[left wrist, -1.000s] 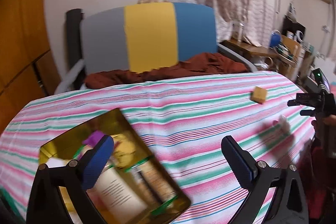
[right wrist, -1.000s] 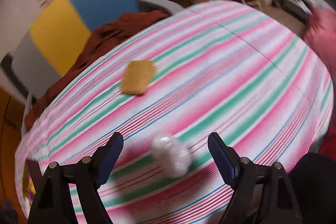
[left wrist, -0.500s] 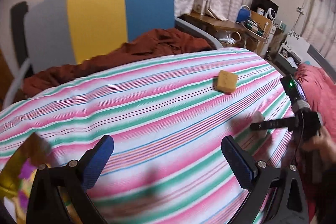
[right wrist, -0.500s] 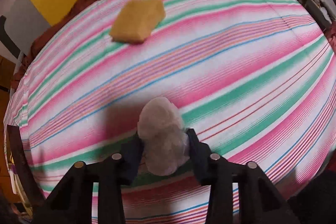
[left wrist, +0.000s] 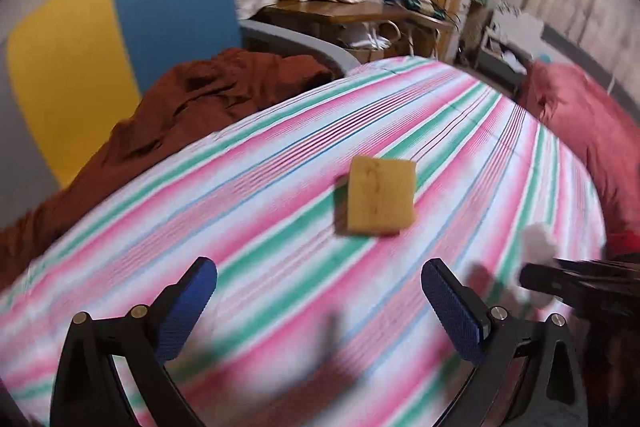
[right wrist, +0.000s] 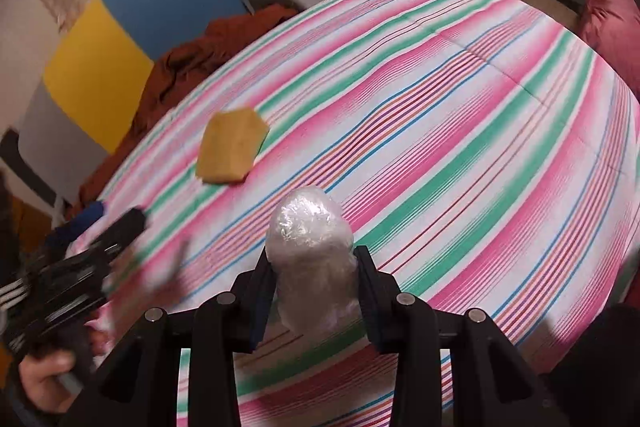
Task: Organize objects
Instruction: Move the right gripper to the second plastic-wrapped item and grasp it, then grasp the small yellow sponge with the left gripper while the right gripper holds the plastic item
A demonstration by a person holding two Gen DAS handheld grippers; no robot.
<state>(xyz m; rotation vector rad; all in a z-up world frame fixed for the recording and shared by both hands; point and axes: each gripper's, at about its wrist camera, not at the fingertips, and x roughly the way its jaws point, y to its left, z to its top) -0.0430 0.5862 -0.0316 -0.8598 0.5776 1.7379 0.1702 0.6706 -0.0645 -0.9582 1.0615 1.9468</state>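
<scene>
A yellow sponge (left wrist: 380,198) lies on the striped bed cover (left wrist: 256,163), ahead of my left gripper (left wrist: 318,301), which is open and empty. It also shows in the right wrist view (right wrist: 230,151). My right gripper (right wrist: 314,281) is shut on a clear plastic-wrapped bundle (right wrist: 310,247) and holds it above the cover. In the left wrist view the bundle (left wrist: 538,241) and the right gripper (left wrist: 560,283) show at the right edge. The left gripper (right wrist: 92,227) shows blurred at the left of the right wrist view.
A rust-brown blanket (left wrist: 208,99) lies at the head of the bed before a yellow and blue headboard (left wrist: 112,27). A cluttered wooden desk (left wrist: 360,11) stands behind. A red cushion (left wrist: 588,131) lies at the right.
My right gripper has lifted the bundle off the cover. My left gripper has swung right and closer to the sponge; the gold tin seen a second ago is out of view.
</scene>
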